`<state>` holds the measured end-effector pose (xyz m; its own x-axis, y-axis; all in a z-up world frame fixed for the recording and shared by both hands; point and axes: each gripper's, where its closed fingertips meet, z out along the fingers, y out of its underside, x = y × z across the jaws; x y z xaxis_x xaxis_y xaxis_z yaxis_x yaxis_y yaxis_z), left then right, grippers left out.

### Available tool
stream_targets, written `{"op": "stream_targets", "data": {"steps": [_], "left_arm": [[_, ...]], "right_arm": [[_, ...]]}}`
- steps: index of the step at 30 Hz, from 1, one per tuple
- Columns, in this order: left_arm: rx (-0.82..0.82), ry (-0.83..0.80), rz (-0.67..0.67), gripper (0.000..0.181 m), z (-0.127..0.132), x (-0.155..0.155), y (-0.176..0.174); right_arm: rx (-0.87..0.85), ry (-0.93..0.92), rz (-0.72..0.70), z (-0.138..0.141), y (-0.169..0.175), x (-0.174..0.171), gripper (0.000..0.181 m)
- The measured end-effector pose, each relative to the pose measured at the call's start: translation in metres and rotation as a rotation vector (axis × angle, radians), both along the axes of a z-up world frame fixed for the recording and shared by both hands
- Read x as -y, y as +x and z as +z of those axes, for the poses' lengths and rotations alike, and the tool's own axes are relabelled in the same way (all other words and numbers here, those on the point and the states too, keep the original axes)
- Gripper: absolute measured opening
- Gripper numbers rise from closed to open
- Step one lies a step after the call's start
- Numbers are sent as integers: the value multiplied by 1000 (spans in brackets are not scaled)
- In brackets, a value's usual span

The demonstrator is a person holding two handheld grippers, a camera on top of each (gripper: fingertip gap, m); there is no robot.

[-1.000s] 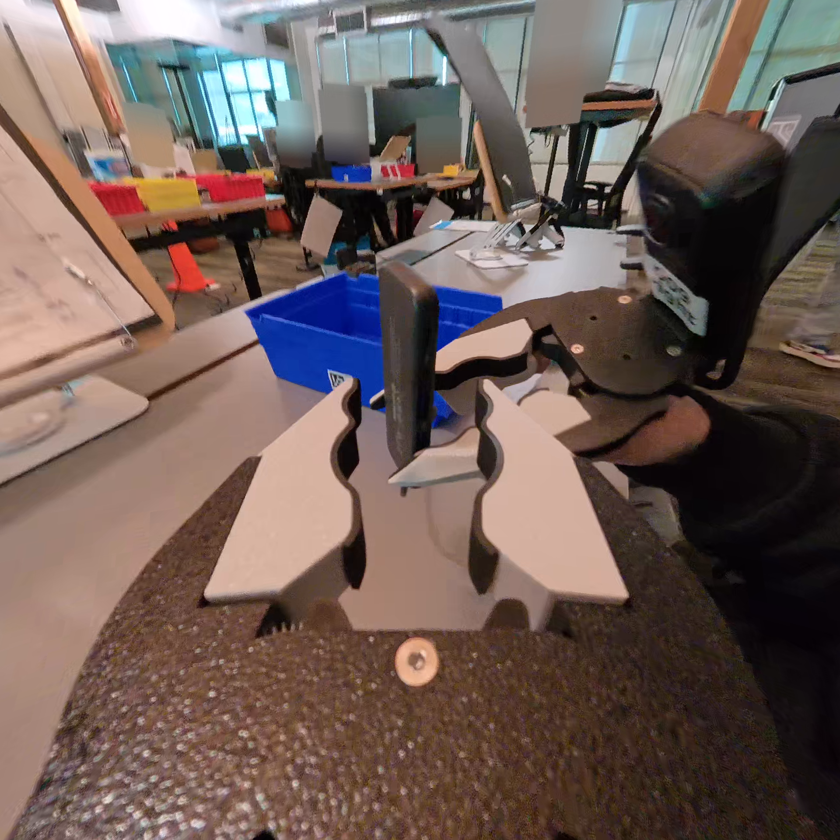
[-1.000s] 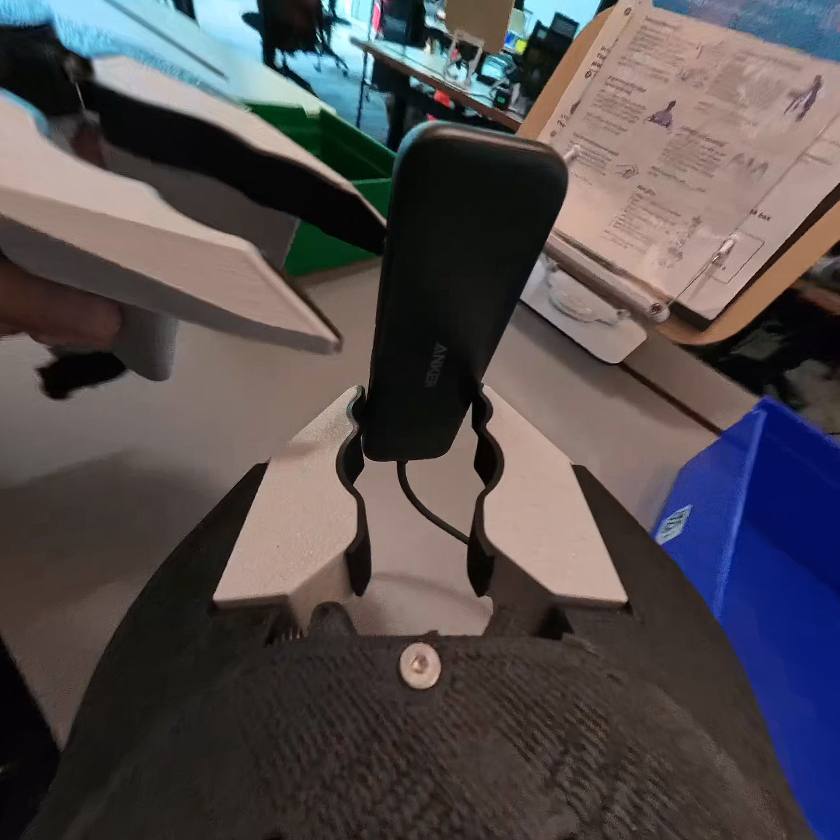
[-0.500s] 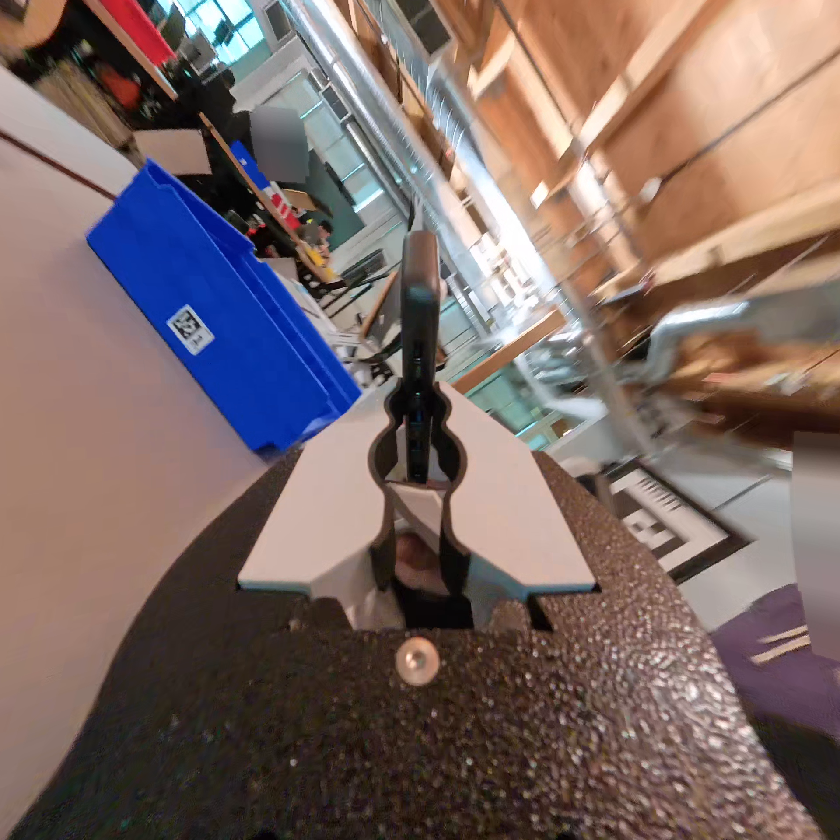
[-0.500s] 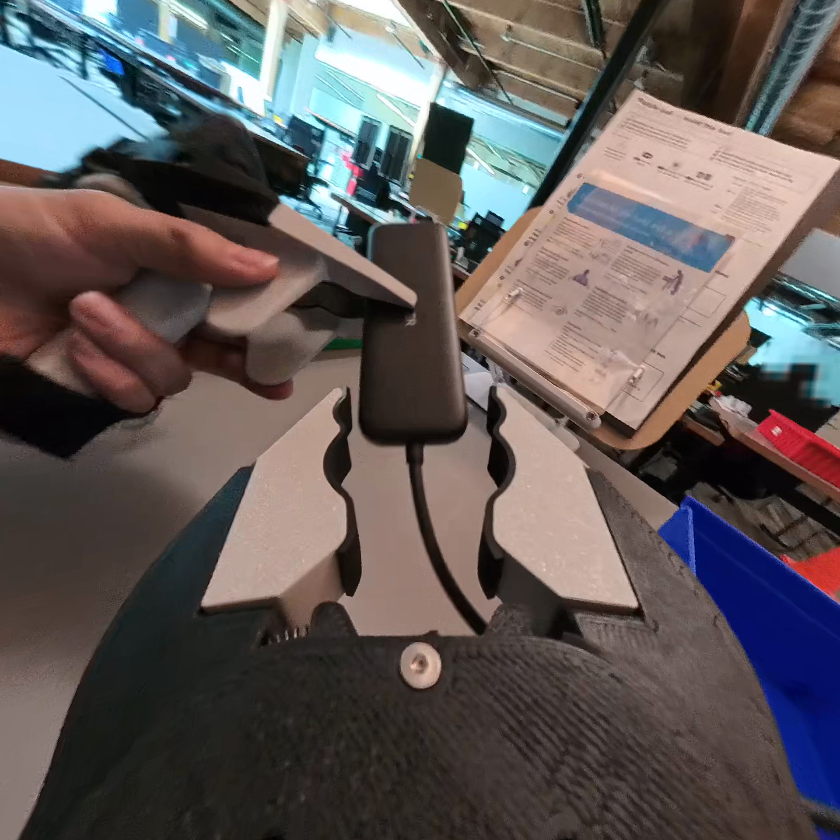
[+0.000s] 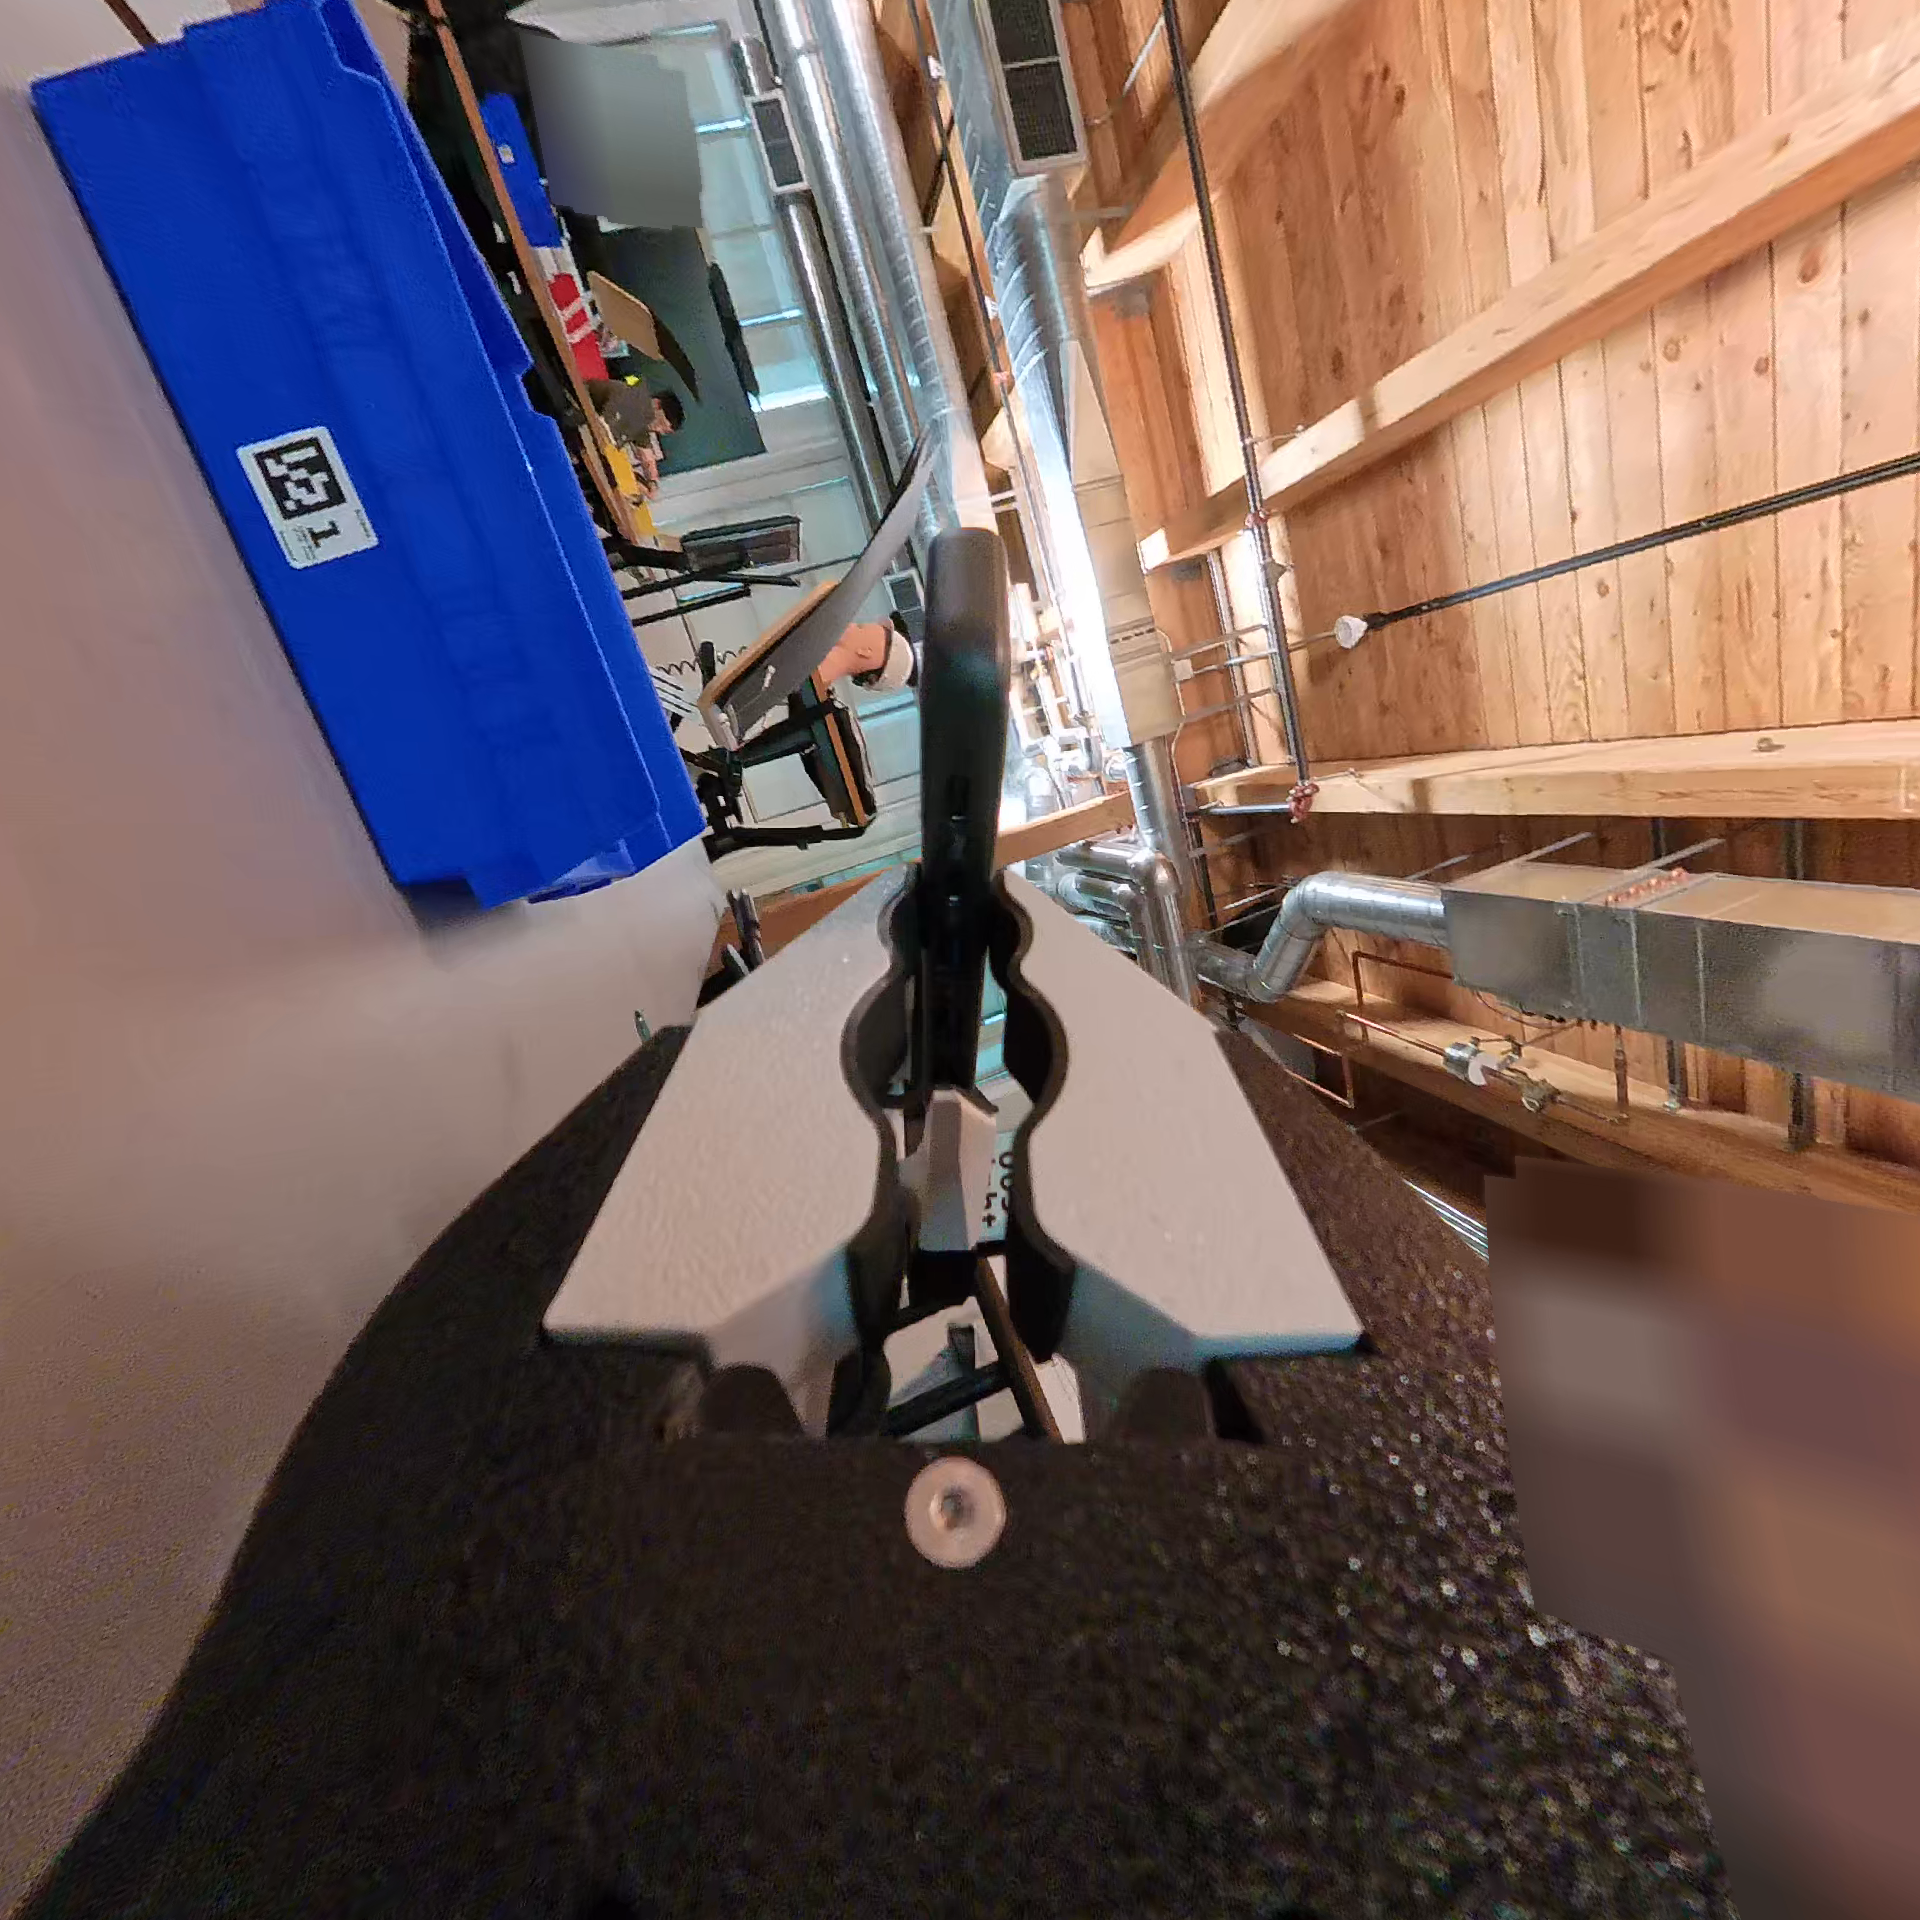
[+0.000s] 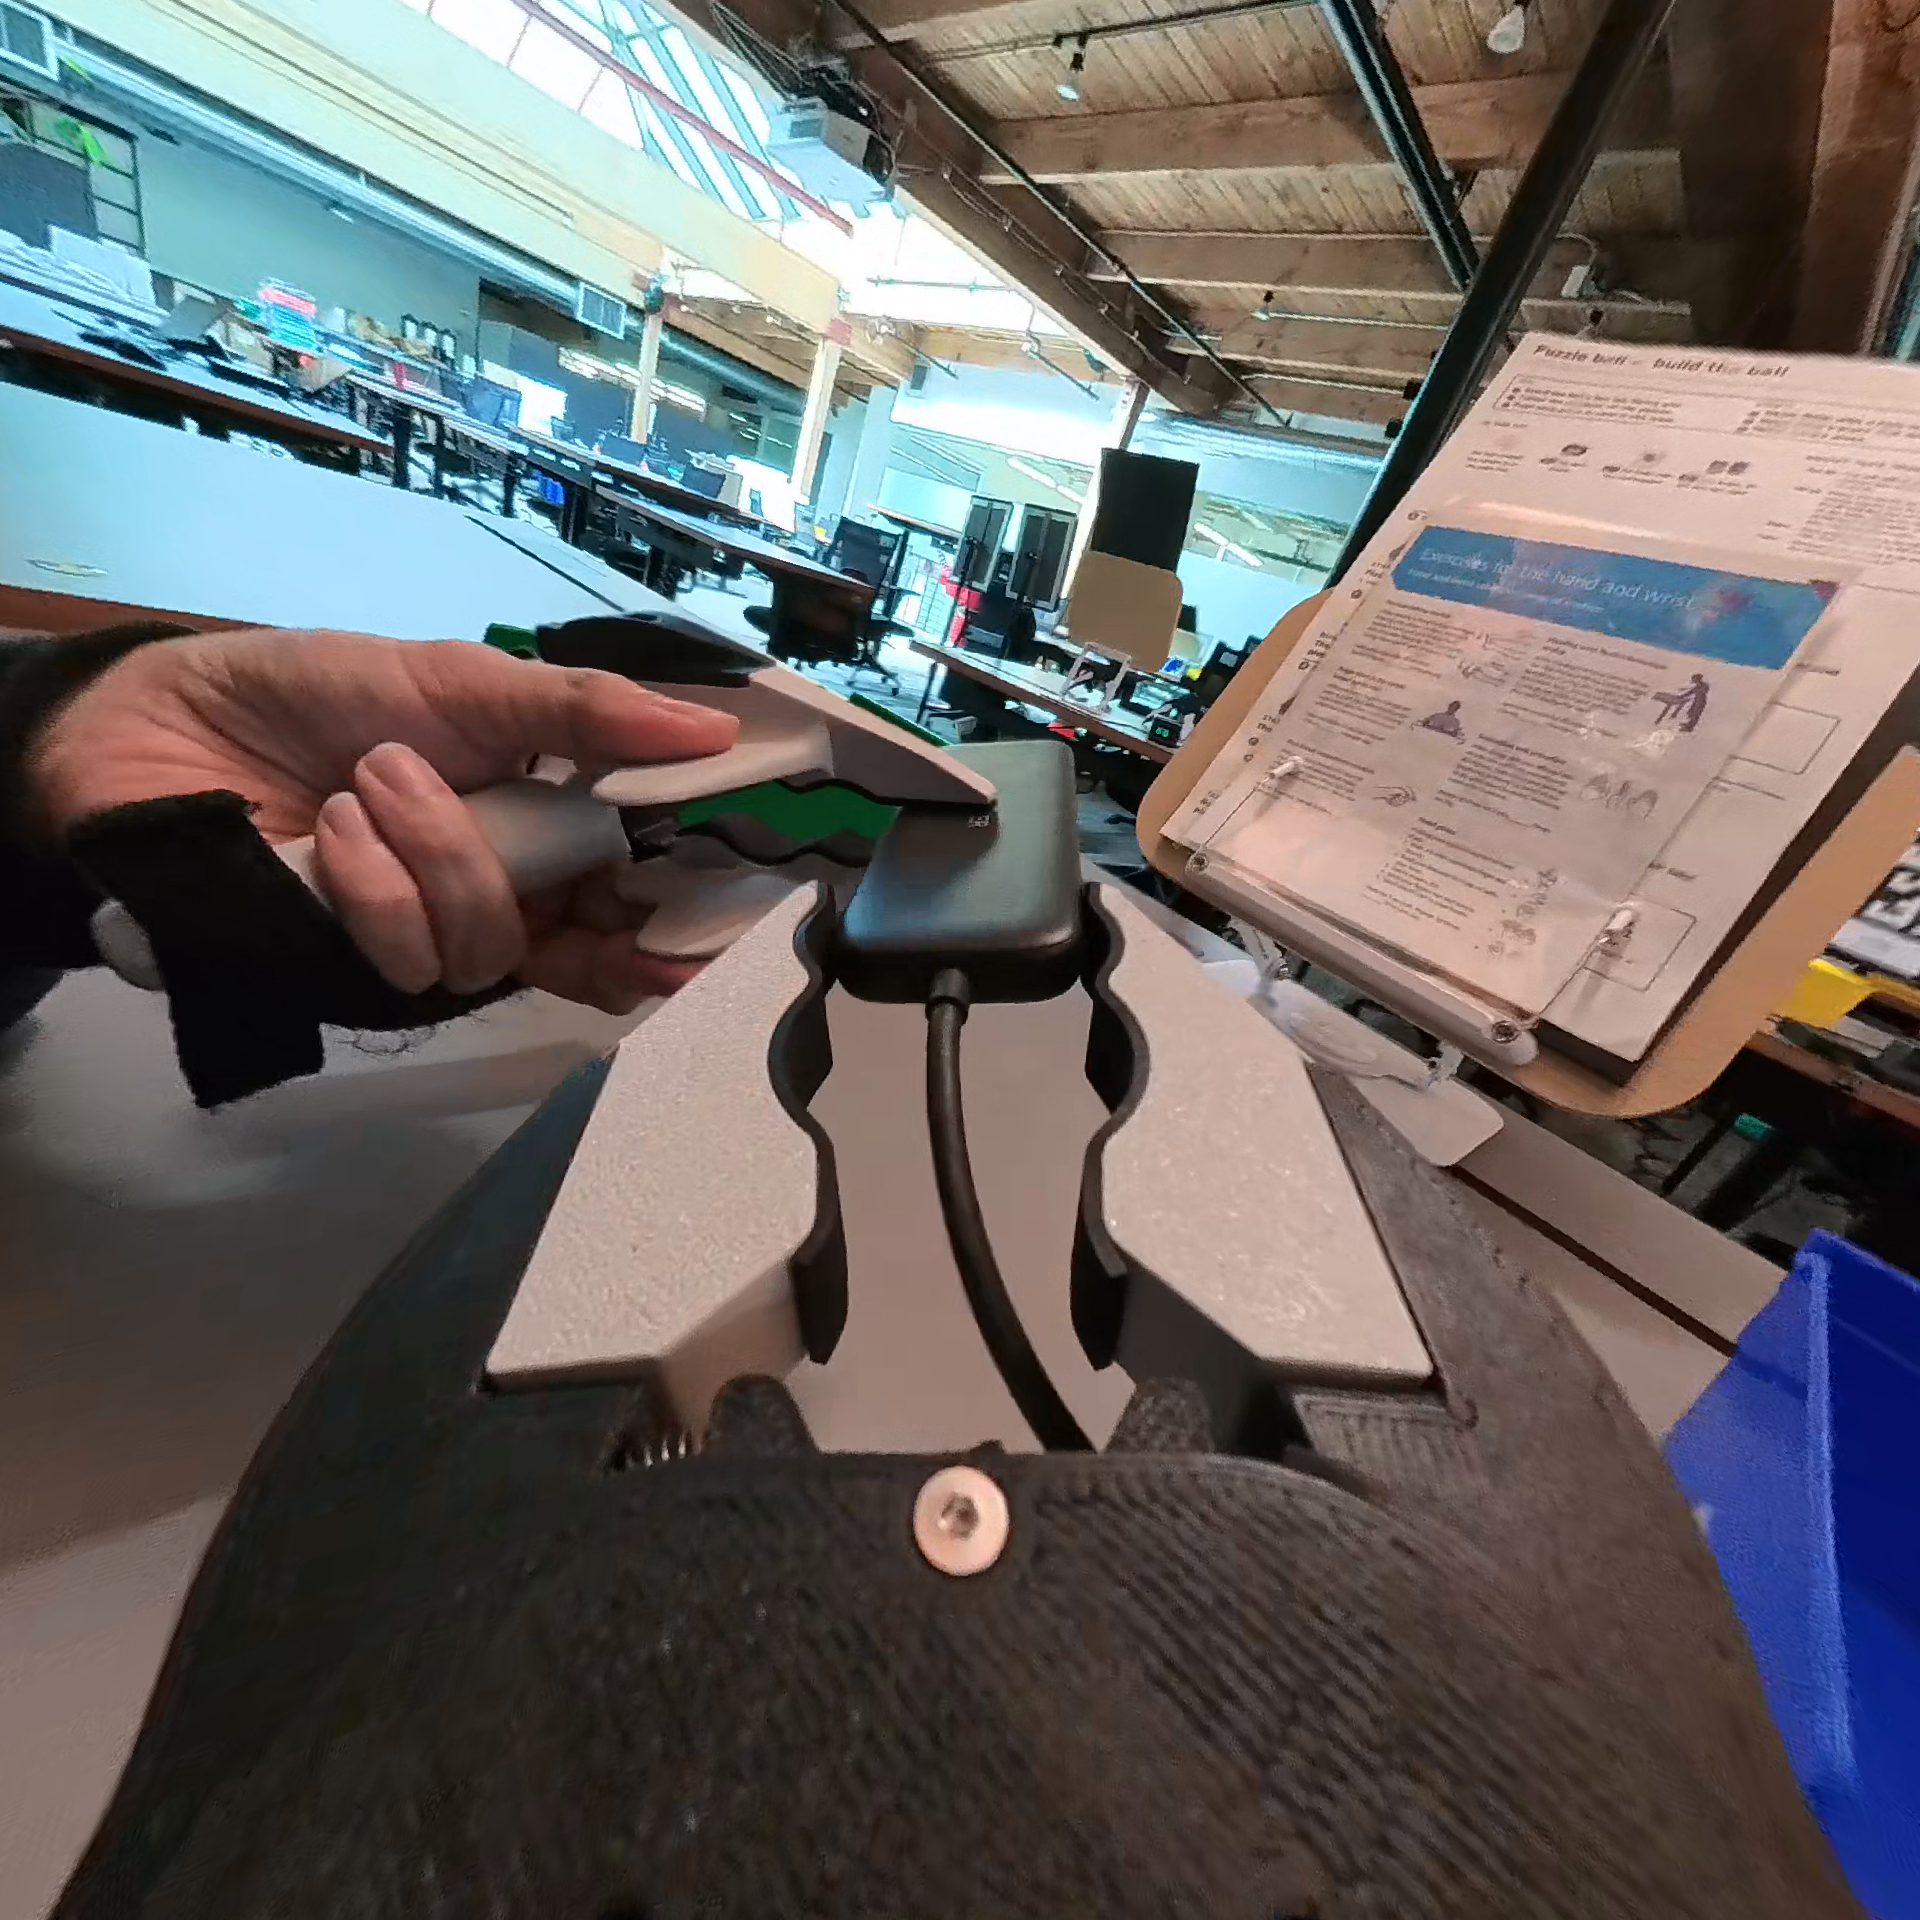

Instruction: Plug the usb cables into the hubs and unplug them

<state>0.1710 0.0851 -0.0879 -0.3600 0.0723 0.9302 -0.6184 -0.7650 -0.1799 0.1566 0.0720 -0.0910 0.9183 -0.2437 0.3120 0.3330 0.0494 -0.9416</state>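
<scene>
**Desk (image 6: 208, 1195):** the pale grey surface is running under both tools, and you are working above it.

**Blue bin (image 5: 364, 468):** it is sitting on the desk to the left in the left wrist view, with a white sticker on its side wall (the same bin is showing at the lower right edge of the right wrist view).

**Stand (image 6: 1507, 831):** a tan board is leaning back at the right of the desk, carrying printed sheets under a clear cover.

**Left gripper (image 5: 956, 904):** your hand (image 6: 364, 790) is wrapping its handle. Its fingers are pressing together on the thin faces of the hub, one above and one below; in its own view the hub is standing edge-on between the nearly closed fingers.

**Right gripper (image 6: 961, 925):** its fingers are closing in on the two narrow sides of the hub's cable end, and both tips are appearing to touch the casing.

**Hub (image 6: 987, 862):** the dark, rounded slab is hanging in the air above the desk, held between the two tools.

**Cable (image 6: 956, 1143):** the black lead is leaving the hub's near end and curving back between the right fingers toward the tool body.
</scene>
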Motion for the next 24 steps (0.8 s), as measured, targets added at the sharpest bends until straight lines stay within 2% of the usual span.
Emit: {"op": "stream_targets", "data": {"steps": [5, 15, 17, 20, 22, 24], "left_arm": [[-15, 4, -1, 9, 0, 2, 0], [33, 81, 54, 10, 1, -3, 2], [87, 205, 90, 13, 1, -7, 2], [295, 476, 267, 17, 24, -26, -3], [472, 807, 413, 23, 37, -34, -7], [643, 1203, 502, 36, 37, -33, -11]], "right_arm": [[54, 12, -25, 1, -1, 4, 45], [4, 85, -75, 2, -4, 3, 44], [-89, 111, -50, 1, -1, 3, 44], [-363, 253, -47, 9, 21, 20, 44], [-508, 322, -54, 11, 36, 31, 45], [-590, 350, -47, 11, 43, 37, 45]]}}
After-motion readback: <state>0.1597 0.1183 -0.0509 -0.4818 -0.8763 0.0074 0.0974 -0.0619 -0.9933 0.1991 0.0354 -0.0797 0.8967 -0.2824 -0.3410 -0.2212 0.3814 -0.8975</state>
